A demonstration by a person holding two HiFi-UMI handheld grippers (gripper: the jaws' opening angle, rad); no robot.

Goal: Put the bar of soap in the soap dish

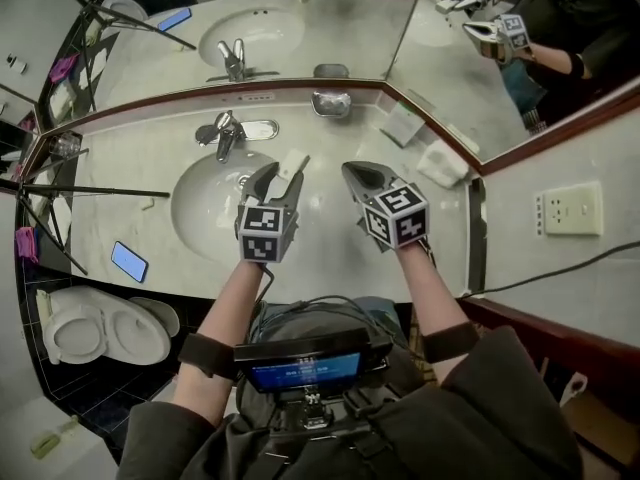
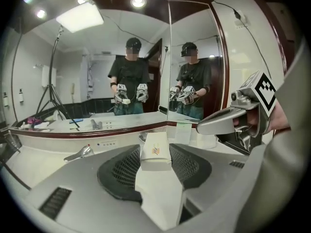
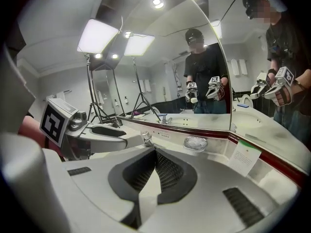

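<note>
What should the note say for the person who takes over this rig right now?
Left tool: shut on the bar of soap, held up near the sink.
Right tool: shut, empty.
Soap dish: at the back of the counter, by the mirror; it looks empty.
Done: soap is picked up.
Left: carry it to the dish, set it in, open the tool.

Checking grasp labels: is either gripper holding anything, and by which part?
Left gripper clamps the soap bar by its near end; right gripper shut, empty.
</note>
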